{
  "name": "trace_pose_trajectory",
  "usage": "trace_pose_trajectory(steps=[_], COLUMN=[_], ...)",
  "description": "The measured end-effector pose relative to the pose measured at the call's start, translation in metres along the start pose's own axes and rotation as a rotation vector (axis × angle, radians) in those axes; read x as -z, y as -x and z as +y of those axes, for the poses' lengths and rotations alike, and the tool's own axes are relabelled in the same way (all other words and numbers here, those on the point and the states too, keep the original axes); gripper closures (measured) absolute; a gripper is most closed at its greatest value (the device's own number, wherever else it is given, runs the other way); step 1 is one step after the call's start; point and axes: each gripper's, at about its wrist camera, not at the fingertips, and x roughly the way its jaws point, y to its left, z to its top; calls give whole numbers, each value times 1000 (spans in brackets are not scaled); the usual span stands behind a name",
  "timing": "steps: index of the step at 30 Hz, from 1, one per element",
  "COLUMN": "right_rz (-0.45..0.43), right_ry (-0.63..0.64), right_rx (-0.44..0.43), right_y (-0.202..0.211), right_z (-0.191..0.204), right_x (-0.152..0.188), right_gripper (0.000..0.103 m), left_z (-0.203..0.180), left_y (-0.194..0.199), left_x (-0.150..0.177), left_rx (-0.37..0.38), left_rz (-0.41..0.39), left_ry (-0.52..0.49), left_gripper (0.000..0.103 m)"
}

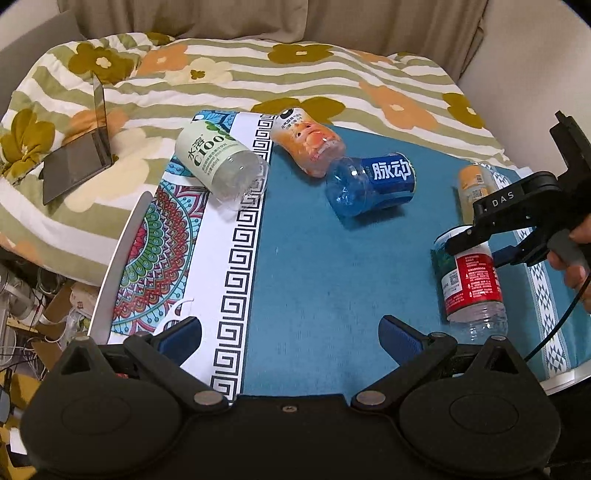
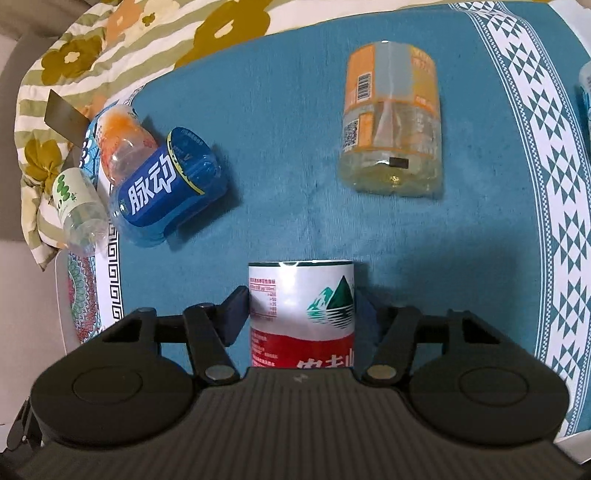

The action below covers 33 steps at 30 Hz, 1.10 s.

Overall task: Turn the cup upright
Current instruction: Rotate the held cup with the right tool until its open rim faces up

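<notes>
Red-label cup [image 1: 471,282] upright, rim up

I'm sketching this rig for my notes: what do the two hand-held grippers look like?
Both are matte black plastic with rounded housings, silver pivot bolts and blue finger pads. The right hand-held gripper carries white "DAS" lettering, a grey trigger and a thin black cable. The left hand-held gripper shows the same build.

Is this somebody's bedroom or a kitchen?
Probably a bedroom or living room at home: a flowery quilt lies behind the table's blue cloth, a laptop rests on it, and curtains hang behind.
</notes>
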Motion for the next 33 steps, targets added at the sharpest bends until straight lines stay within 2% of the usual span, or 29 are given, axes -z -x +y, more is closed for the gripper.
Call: trace_pose_trajectory(steps=[8, 13, 15, 18, 21, 24, 28, 33], right_rz=[-34, -136, -239, -513, -792, -966, -1063, -1106], right_ry=[8, 46, 58, 95, 106, 104, 109, 129], right_rx=[-13, -55, -86, -77, -27, 37, 94, 120], right_y=[9, 45, 64, 84, 75, 53, 28, 11], right_z=[-2, 6, 11, 20, 26, 31, 33, 36], right_x=[7, 20, 30, 60, 93, 116, 125, 128], right_gripper=[29, 29, 29, 29, 28, 28, 28, 28], left_z=[-6, -8, -8, -6, -2, 1, 3, 4], left_y=[2, 11, 13, 15, 14, 14, 12, 11], left_x=[-4, -8, -9, -9, -8, -6, 2, 11], left_rx=[16, 17, 11, -1, -1, -10, -30, -45], left_rz=[-10, -28, -37, -57, -73, -91, -105, -120], left_ry=[-24, -31, -38, -38, -23, -32, -62, -83], left_gripper=[0, 0, 0, 0, 0, 0, 0, 0])
